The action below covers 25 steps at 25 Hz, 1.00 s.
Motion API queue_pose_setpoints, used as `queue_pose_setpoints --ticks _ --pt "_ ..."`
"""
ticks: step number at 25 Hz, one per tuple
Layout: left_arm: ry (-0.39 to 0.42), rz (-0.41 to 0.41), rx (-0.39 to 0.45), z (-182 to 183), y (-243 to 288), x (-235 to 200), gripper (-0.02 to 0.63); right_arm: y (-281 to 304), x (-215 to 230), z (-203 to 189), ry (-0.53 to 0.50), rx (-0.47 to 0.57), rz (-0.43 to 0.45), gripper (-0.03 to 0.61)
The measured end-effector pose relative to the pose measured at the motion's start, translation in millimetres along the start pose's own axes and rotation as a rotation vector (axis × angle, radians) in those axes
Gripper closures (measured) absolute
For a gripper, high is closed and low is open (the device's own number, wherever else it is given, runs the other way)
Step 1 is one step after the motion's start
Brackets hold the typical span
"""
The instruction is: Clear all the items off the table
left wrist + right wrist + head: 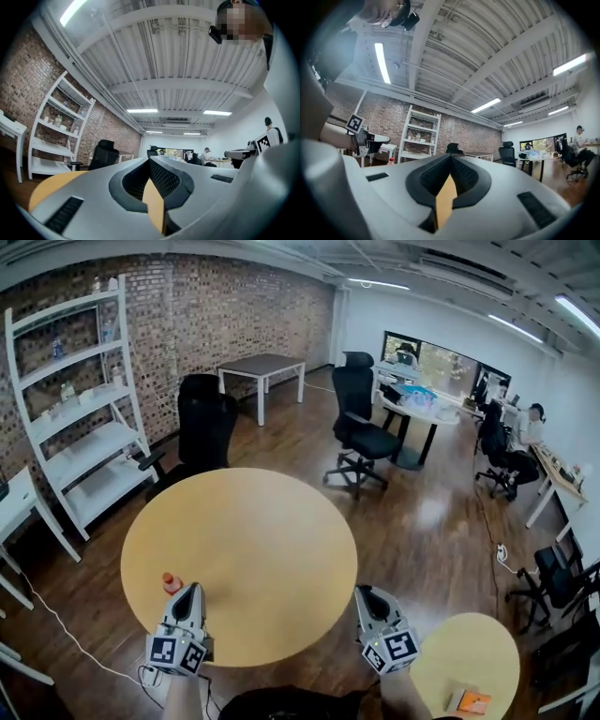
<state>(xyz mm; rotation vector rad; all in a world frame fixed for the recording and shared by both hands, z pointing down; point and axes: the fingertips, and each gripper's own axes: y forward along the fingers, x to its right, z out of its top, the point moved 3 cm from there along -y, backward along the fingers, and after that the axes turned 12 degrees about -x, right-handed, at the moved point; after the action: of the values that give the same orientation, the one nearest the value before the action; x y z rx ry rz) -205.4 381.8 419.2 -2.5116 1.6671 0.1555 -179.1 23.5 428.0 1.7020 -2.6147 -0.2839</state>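
Note:
A small bottle with a red cap (171, 582) stands near the front left edge of the round yellow table (253, 540). My left gripper (192, 590) hovers just right of the bottle, apart from it, its jaws shut with nothing in them. Over the table's front right edge, my right gripper (364, 593) is also shut and empty. In the left gripper view the jaw tips (151, 160) meet over the tabletop. The right gripper view shows its tips (451, 157) touching, with the bottle (390, 161) low at the left beside the left gripper (370, 138).
A smaller round table (469, 657) at the bottom right carries an orange item (472, 701). Black office chairs (206, 427) (361, 432) stand behind the yellow table, and a white shelf unit (84, 399) lines the brick wall. A person sits at desks far right (527, 432).

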Motion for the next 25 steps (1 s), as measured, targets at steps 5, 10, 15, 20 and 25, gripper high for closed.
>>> queue_pose_setpoints --ticks 5,10,15,20,25 --pt "0.024 0.205 0.014 9.6 -56.7 -44.0 0.613 71.5 -83.3 14.2 -0.039 0.012 0.272 0.574" --pt "-0.005 0.338 -0.007 5.8 -88.9 -83.2 0.613 117.7 -140.5 23.2 -0.115 -0.017 0.434 0.574" --pt "-0.018 0.402 -0.025 0.4 -106.6 -106.3 0.614 150.6 -152.5 27.3 -0.064 -0.042 0.471 0.574" --pt "0.028 0.397 -0.073 2.7 -86.9 -120.7 0.614 174.3 -156.8 32.4 -0.041 -0.043 0.505 0.574" --pt "-0.03 0.38 -0.112 -16.6 -63.0 -128.8 0.368 188.4 -142.5 23.7 -0.028 -0.09 0.498 0.574"
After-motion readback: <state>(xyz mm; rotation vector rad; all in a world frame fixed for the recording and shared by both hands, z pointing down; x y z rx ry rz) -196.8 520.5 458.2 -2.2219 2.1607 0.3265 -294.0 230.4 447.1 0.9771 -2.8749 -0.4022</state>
